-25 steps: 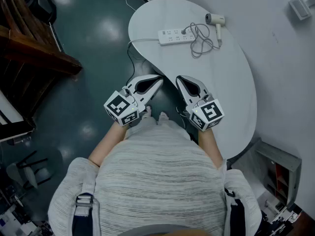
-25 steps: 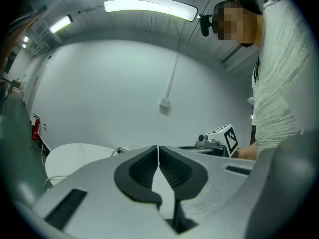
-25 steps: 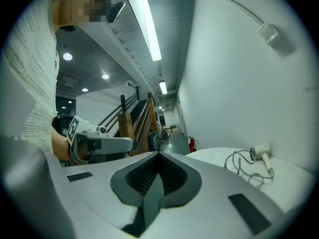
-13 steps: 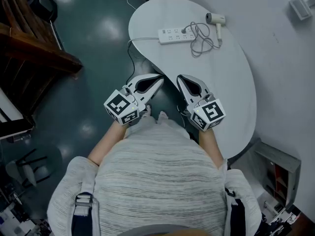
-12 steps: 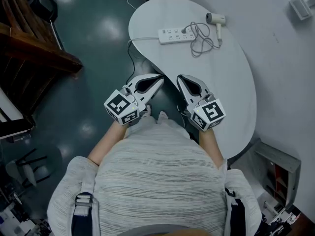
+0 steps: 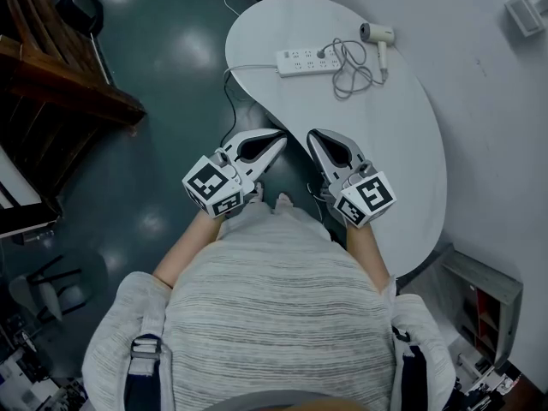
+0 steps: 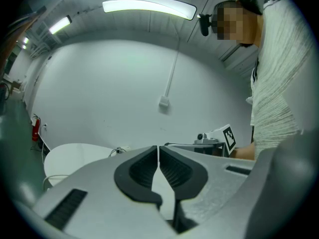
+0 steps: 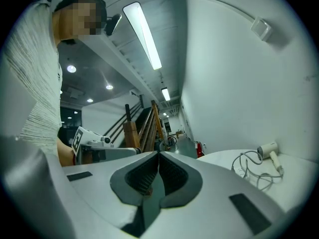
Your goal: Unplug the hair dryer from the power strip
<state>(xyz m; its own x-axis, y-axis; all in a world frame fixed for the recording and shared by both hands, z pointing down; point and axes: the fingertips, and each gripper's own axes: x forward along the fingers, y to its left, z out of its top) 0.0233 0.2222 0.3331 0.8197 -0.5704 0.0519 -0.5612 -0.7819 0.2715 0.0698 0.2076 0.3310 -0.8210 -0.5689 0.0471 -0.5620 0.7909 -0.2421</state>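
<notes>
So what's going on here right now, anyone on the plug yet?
Not yet. A person stands at the near edge of the white table, holding the left tongs and right tongs level in front of the body, both empty. The left is shut, and the right's jaws are just beginning to open. The hair dryer lies at the far end. Its cord loops to the power strip, where it looks plugged in. Nothing touches either.

Head view: dim overall, with a blue-green cast and sharp focus. Overhead lamps leave soft glare patches on the floor (image 6: 190,54). The white surface (image 6: 411,144) is the brightest area. Left and right gripper views: ceiling tube light (image 7: 149,6) overexposed, strong barrel distortion, black vignetted corners, soft near foreground.
</notes>
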